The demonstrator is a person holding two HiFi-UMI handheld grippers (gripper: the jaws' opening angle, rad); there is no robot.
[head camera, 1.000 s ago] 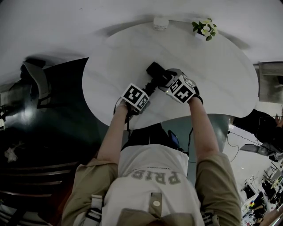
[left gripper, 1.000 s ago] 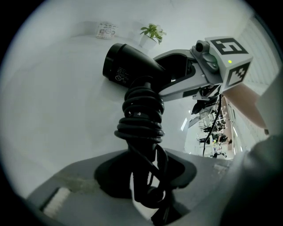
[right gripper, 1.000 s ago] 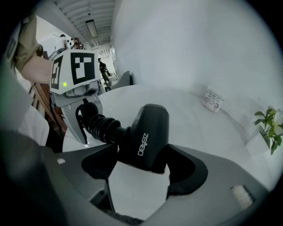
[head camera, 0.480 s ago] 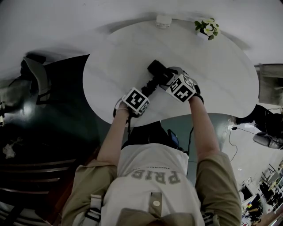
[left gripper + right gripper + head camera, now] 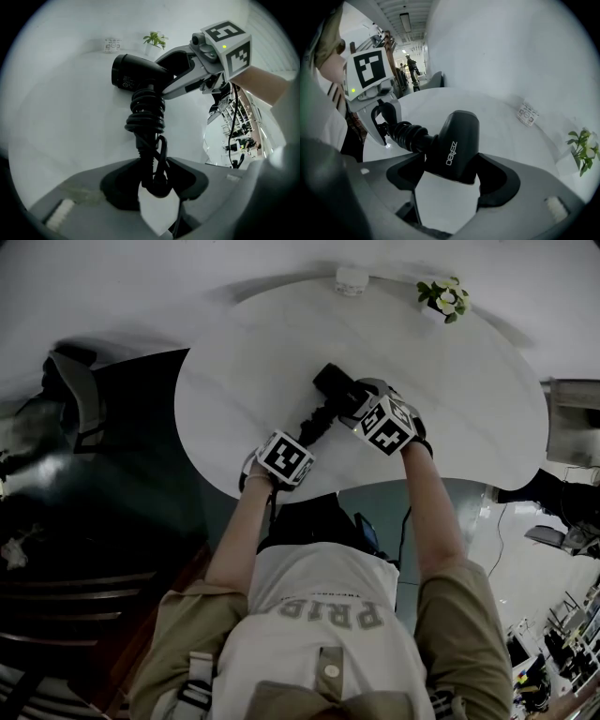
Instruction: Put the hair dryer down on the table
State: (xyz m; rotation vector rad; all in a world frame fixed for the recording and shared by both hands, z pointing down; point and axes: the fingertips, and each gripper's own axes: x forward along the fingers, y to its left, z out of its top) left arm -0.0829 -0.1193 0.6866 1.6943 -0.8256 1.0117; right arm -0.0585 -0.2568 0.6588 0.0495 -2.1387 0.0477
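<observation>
Head view places the hair dryer (image 5: 333,390) between both grippers, above the near half of the round white table (image 5: 450,399), with the barrel at the far end and the handle running back toward the person. The right gripper (image 5: 452,177) is clamped across the barrel. In the right gripper view the smooth, rounded matte-black shell, with white lettering down its side, fills the gap between the two dark padded jaws. The left gripper (image 5: 157,182) is pinched on the foot of the handle. Just ahead of its jaws the cord (image 5: 146,110) is wound round the handle in thick rubbery coils, and one loop hangs down between them. The dryer looks low over the tabletop, but no view settles whether it touches. The step in hand is most likely the last stretch of lowering. Doing it well would mean bringing both grippers down together and level, so that barrel and handle meet the top at once. The slick curved shell could roll once freed and the springy coil could shift, so the jaws should open slowly and only when the weight rests on the pale, flat, smooth surface. Far beyond the right gripper, near the table's far rim, a small potted plant (image 5: 439,298) and a small white box (image 5: 350,279) stand well apart from the dryer.
</observation>
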